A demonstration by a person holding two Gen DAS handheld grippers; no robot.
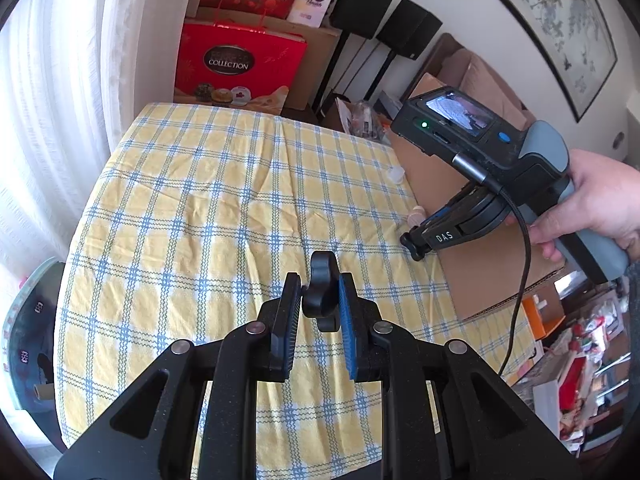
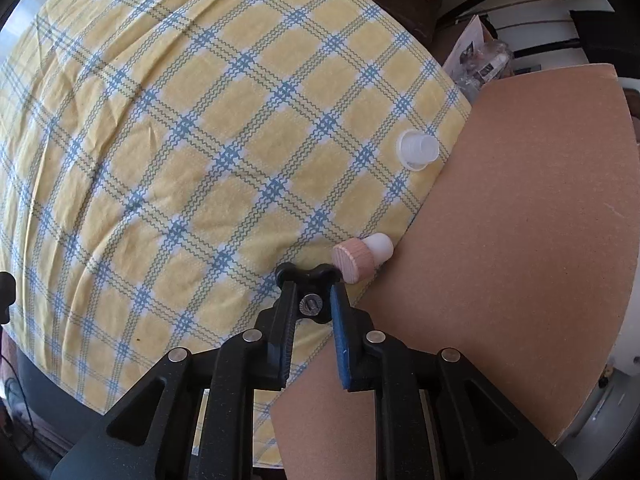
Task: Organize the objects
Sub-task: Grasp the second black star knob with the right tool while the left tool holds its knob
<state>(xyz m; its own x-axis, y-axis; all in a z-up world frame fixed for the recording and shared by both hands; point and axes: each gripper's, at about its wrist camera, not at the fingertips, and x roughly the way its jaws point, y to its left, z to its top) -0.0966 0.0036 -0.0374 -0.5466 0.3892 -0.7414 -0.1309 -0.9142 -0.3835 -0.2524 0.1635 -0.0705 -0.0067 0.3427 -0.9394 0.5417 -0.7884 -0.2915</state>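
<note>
Here, each gripper clamped a black knob.
Left gripper [image 1: 318, 300] and right gripper [image 2: 310, 304] gripped theirs above the checked cloth [image 2: 180, 128]; the right knob [image 2: 308, 276] perhaps touched a wooden stopper [image 2: 352, 258].

Left gripper [image 1: 318, 300]: angled down and forward, jaws nearly together, pads clamped on a black knob [image 1: 322, 290] that stands up between them. Right gripper [image 2: 310, 304]: pitched steeply down, jaws narrowed, clamped on a second black knob [image 2: 308, 280] with its screw end facing the camera. Right hand [image 1: 592, 208]: wrapped around the grey handle, fingers curled under the grip, seen from the left wrist view at right.
</note>
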